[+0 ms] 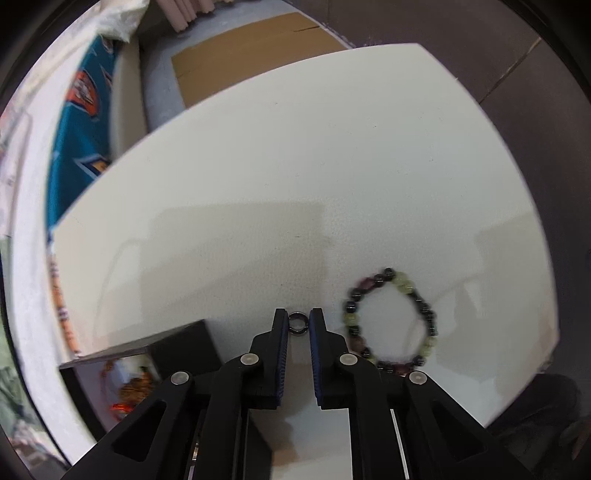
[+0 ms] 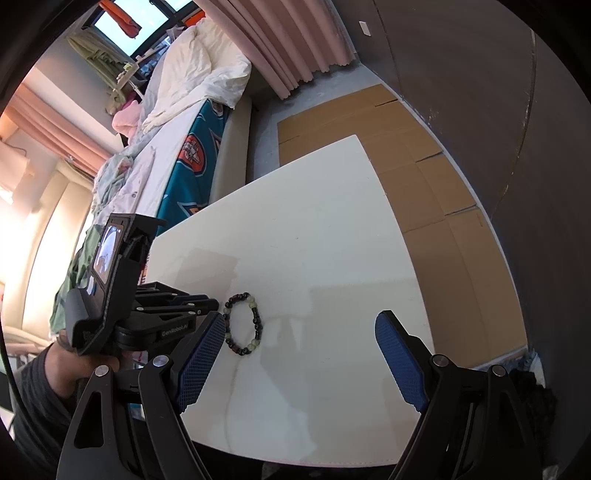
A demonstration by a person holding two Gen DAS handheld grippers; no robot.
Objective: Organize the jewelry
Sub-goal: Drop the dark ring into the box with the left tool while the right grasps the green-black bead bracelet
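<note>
Box contents point(image 1: 129, 387): blurred, partly hidden behind lid and gripper arm.
Bracelet point(image 1: 391, 321): lower beads hidden by left gripper point(image 1: 298, 325).

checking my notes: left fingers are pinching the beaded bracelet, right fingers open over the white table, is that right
Not quite. The left gripper is pinching a small dark ring, as the left wrist view shows; the beaded bracelet lies loose beside it. The right gripper is open over the white table.

White table point(image 2: 325, 236) beside unmade bed point(image 2: 177, 122) — pink curtains point(image 2: 295, 40) (daylit window point(image 2: 122, 26)).
</note>
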